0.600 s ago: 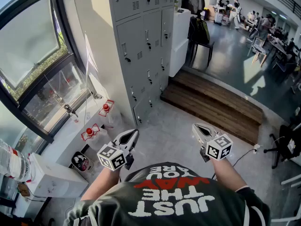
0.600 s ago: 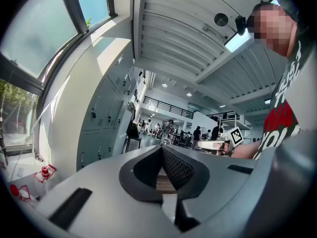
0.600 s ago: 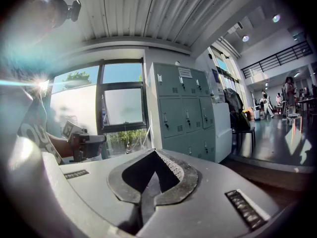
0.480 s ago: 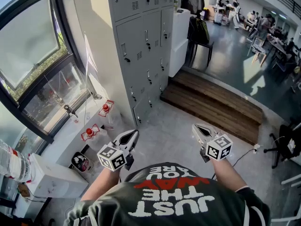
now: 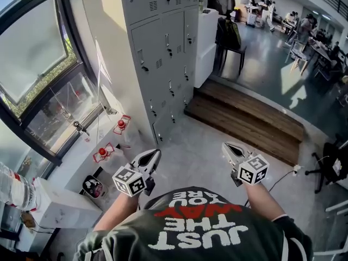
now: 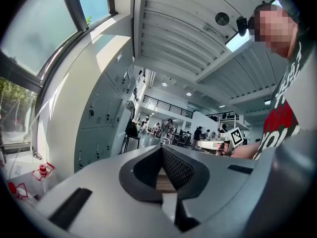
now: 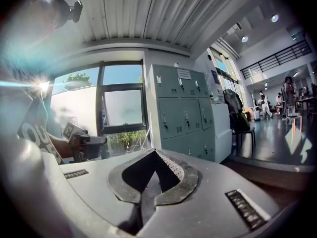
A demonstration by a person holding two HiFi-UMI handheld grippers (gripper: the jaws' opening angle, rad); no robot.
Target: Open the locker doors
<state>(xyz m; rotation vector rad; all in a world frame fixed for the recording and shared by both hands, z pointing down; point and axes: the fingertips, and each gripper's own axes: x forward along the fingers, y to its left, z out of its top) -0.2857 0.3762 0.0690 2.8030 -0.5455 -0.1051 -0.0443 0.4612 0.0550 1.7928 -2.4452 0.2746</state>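
A bank of grey lockers [image 5: 163, 48] stands ahead and to the left in the head view, every door I can see closed, each with a small dark handle. The same lockers appear at the left of the left gripper view [image 6: 99, 128] and in the middle of the right gripper view [image 7: 183, 115]. My left gripper [image 5: 154, 155] is held low before me, shut and empty, well short of the lockers. At the same height, my right gripper [image 5: 228, 147] is shut too, with nothing in it. In both gripper views the jaw tips meet [image 6: 161, 148] [image 7: 154, 151].
A wooden step [image 5: 244, 118] runs along the floor right of the lockers. A white cabinet [image 5: 205, 42] and a chair with a dark bag [image 5: 231, 37] stand beyond them. A window [image 5: 38, 53] and a sill with red-capped items [image 5: 103, 152] are at left. People sit at desks far back [image 5: 293, 20].
The head view has shifted a little, so the lockers sit slightly further left. Both grippers keep their places and stay shut.
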